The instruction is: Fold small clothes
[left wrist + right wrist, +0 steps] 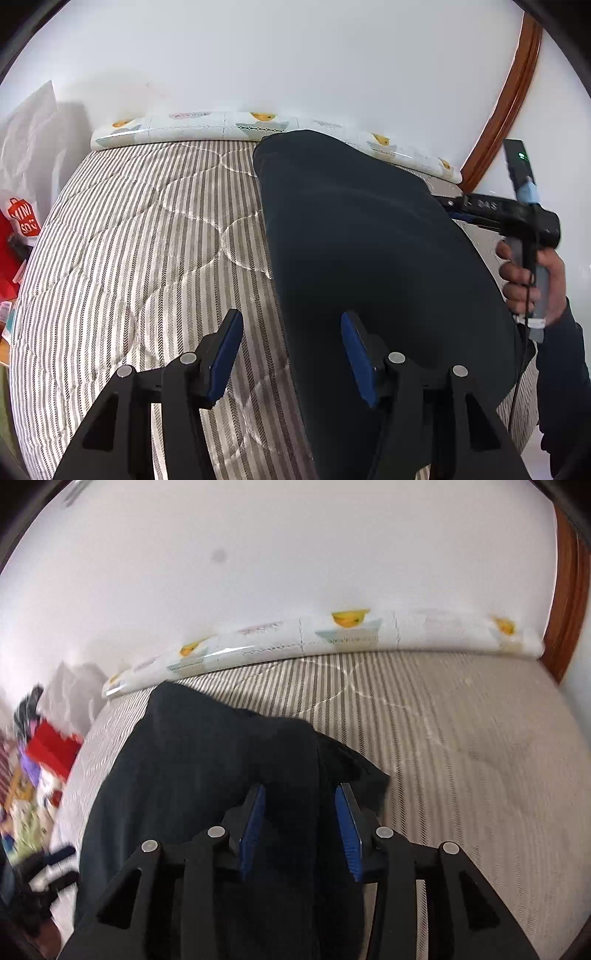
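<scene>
The dark navy soft cloth garment [369, 258], lying right of centre on the striped quilted mattress [129, 240], looks light and floppy, best pinched at a hem corner, while the left gripper [291, 358] and right gripper [299, 830] both gape empty.

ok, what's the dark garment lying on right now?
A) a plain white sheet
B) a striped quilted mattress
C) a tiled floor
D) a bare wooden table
B: the dark garment lies spread across the striped quilted mattress, whose grey and cream stripes and stitched quilting show on either side of the cloth in both wrist views.
</scene>
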Tool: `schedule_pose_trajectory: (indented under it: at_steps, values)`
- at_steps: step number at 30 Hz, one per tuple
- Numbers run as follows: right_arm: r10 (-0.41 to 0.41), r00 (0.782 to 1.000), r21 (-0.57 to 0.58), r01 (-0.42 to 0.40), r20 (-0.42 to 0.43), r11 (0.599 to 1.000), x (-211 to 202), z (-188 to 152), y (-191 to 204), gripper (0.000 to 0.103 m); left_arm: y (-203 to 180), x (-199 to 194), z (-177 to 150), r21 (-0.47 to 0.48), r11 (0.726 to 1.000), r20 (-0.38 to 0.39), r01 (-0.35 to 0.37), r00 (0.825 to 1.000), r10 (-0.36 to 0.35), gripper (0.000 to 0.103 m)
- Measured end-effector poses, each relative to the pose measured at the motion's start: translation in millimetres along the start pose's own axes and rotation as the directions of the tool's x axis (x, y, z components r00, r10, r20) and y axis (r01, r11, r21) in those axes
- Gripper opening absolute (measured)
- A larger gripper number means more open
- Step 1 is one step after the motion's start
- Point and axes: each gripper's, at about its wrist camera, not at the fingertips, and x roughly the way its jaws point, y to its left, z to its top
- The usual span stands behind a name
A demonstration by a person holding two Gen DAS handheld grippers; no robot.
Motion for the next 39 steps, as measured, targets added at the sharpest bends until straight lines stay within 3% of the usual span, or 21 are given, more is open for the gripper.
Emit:
schedule_pose_trajectory:
  at_steps: [1, 3, 4, 6, 8, 10, 14, 16, 19, 23, 30, 31, 32, 33, 35, 39]
  values:
    - [0.014, 1.0, 0.019, -0.014, -0.004, 1.0, 5.4, 3.1, -2.0, 0.038, -0.8, 2.1, 0.5, 0.004, 1.0, -0.003, -0.003, 1.0, 0.003, 0.053]
    - [0.017, 1.0, 0.026, -0.017, -0.003, 1.0, 9.7, 5.0, -2.9, 0.011, -1.6, 5.8, 1.7, 0.007, 1.0, -0.003, -0.006, 1.0, 0.006, 0.053]
    - [0.003, 1.0, 0.001, -0.003, 0.009, 1.0, 7.5, 4.3, -1.7, 0.003, -1.8, 6.6, 2.0, 0.005, 1.0, -0.003, -0.007, 1.0, 0.007, 0.053]
    - [-0.004, 0.998, -0.034, 0.006, 0.056, 0.999, -5.3, 4.2, -3.8, 0.002, -1.4, 7.8, 2.8, -0.002, 1.0, -0.002, -0.001, 1.0, 0.001, 0.053]
    - [0.006, 0.994, 0.009, -0.007, 0.107, 1.0, -23.5, 6.2, -20.1, 0.002, -2.1, 8.7, 2.8, -0.01, 1.0, -0.006, 0.017, 1.0, -0.018, 0.054]
    - [0.025, 0.996, 0.051, -0.03, 0.09, 0.998, -21.2, 5.8, -33.7, 0.002, -3.7, 8.4, 2.0, -0.008, 1.0, -0.004, 0.015, 1.0, -0.015, 0.054]
    - [-0.006, 1.0, 0.053, 0.005, 0.029, 0.999, -12.4, 3.9, -28.3, 0.004, -7.0, 6.6, -0.7, 0.003, 1.0, 0.002, -0.01, 1.0, 0.01, 0.053]
    - [-0.028, 0.999, 0.04, 0.026, 0.038, 0.999, -23.8, 0.6, -24.0, 0.01, -6.0, 5.4, -2.4, -0.007, 1.0, -0.001, -0.008, 1.0, 0.008, 0.053]
    - [0.027, 0.999, 0.059, -0.028, 0.025, 0.998, -45.5, -12.6, -23.7, 0.025, -6.2, 2.0, -5.7, -0.008, 1.0, 0.002, -0.01, 1.0, 0.01, 0.054]
    - [0.04, 0.999, 0.029, -0.041, 0.035, 0.999, -68.6, -39.1, -16.4, 0.044, -8.0, -4.7, -13.4, -0.006, 1.0, 0.01, -0.008, 1.0, 0.008, 0.054]
    - [0.062, 0.998, 0.061, -0.062, -0.004, 0.996, -61.7, -73.9, -17.2, 0.042, -7.9, -10.6, -28.3, -0.015, 1.0, 0.008, -0.006, 1.0, 0.006, 0.054]
    - [0.077, 0.997, 0.067, -0.077, 0.007, 0.995, -62.4, -76.3, -17.8, 0.032, -7.4, -11.6, -30.8, -0.018, 1.0, 0.008, -0.007, 1.0, 0.007, 0.054]
    - [0.1, 0.995, 0.059, -0.101, 0.019, 0.993, -63.8, -77.5, -16.8, 0.008, -7.2, -12.2, -32.2, -0.019, 1.0, 0.007, -0.008, 1.0, 0.008, 0.054]
    - [0.117, 0.993, 0.05, -0.118, 0.026, 0.992, -66.0, -78.6, -15.7, 0.008, -7.2, -13.2, -34.0, -0.02, 1.0, 0.005, -0.01, 1.0, 0.01, 0.054]
    - [0.087, 0.994, 0.051, -0.091, 0.071, 0.995, -72.9, -80.6, -15.2, 0.007, -7.0, -15.7, -37.5, -0.022, 1.0, 0.008, -0.013, 1.0, 0.013, 0.054]
    - [0.046, 0.995, 0.03, -0.048, 0.084, 0.998, -78.1, -84.4, -8.0, 0.007, -5.1, -20.4, -42.6, -0.025, 1.0, 0.009, -0.018, 1.0, 0.018, 0.054]
